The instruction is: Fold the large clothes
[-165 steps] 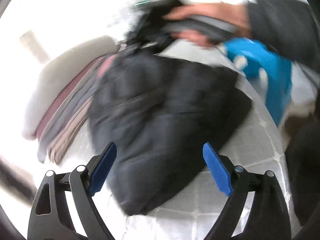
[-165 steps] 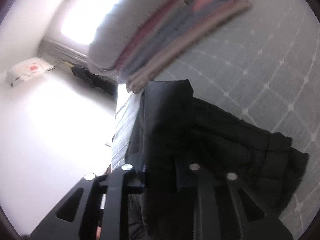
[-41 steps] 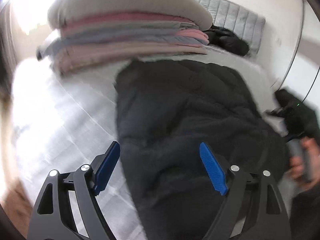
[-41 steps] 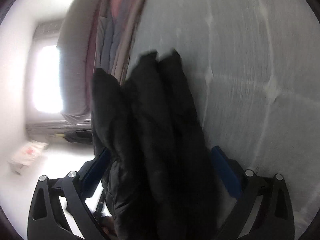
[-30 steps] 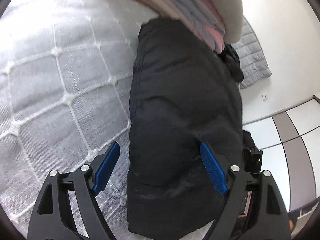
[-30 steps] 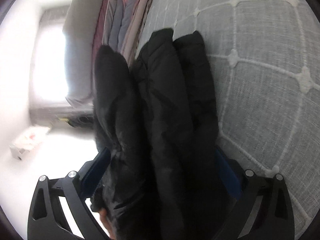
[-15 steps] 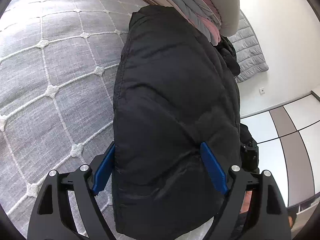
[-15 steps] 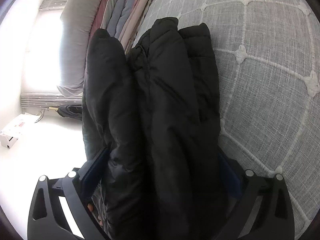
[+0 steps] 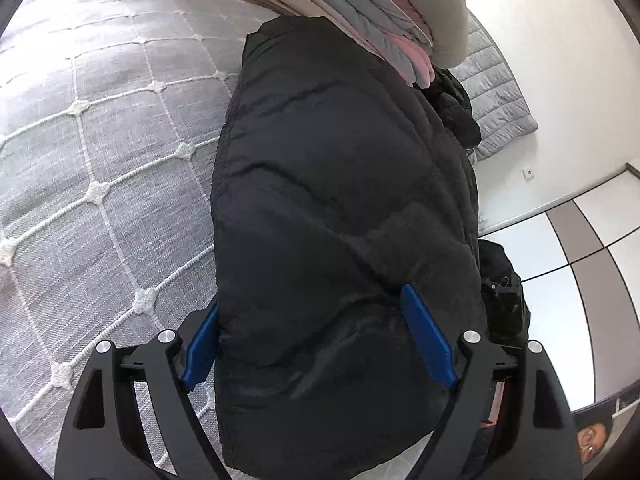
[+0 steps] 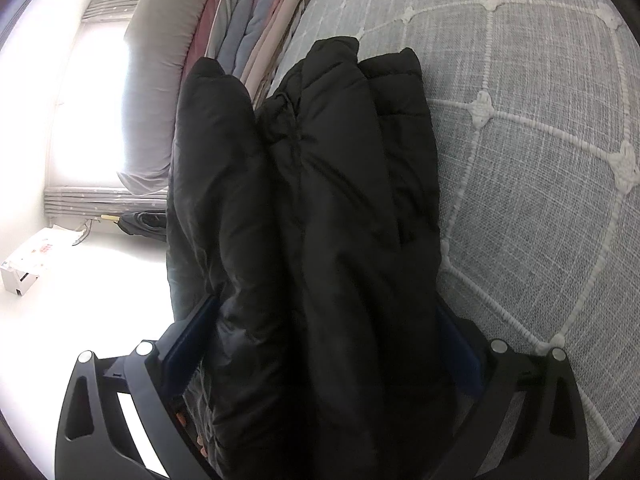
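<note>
- The folded black puffer jacket (image 9: 344,216) lies on the grey quilted mattress (image 9: 100,152), its far end touching the stack of folded blankets (image 9: 372,12).
- The left gripper (image 9: 316,340) stands wide, both blue pads against the jacket's near end.
- The right gripper (image 10: 324,352) straddles the jacket's thick folded layers (image 10: 320,200), pads pressed on them.
- Beyond the stack, another dark garment (image 9: 456,108) lies on the mattress.

Daylight enters from a window (image 10: 84,112), blown out to white glare in the right wrist view. Both views sharp, no motion blur. Fisheye bending and dark vignette at edges. Black jacket (image 9: 340,220) underexposed, folds hard to read.
</note>
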Available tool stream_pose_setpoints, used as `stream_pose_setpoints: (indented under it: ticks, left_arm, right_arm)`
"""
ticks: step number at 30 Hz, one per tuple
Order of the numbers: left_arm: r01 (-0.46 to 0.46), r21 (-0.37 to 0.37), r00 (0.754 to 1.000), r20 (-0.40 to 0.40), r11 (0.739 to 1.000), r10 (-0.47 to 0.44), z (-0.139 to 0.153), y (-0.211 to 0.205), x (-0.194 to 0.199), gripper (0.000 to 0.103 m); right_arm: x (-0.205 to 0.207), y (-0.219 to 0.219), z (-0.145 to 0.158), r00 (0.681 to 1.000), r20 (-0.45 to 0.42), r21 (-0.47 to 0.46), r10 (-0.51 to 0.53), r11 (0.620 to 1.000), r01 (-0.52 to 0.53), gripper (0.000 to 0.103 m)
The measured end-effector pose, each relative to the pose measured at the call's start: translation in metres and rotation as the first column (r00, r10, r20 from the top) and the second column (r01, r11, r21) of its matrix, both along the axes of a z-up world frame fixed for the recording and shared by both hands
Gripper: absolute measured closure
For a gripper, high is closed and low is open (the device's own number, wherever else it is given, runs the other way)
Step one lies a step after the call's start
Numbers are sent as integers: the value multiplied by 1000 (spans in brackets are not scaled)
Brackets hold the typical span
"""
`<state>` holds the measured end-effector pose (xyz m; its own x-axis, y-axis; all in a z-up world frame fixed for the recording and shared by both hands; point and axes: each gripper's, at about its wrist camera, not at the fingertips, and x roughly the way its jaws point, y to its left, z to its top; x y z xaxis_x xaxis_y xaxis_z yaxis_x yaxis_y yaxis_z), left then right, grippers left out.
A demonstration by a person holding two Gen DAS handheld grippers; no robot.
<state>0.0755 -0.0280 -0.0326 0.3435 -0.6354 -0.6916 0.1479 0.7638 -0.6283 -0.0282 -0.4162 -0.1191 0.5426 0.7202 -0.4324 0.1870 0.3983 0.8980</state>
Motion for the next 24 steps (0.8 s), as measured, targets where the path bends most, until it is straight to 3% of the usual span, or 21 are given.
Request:
stream_pose_setpoints:
  ticks: [24]
  left_arm:
    - [15,15,1000,22,1000,-16,5,-3,0,24]
  right_arm:
    - [-1,3,6,1000,10,-39,20,999,-20,6]
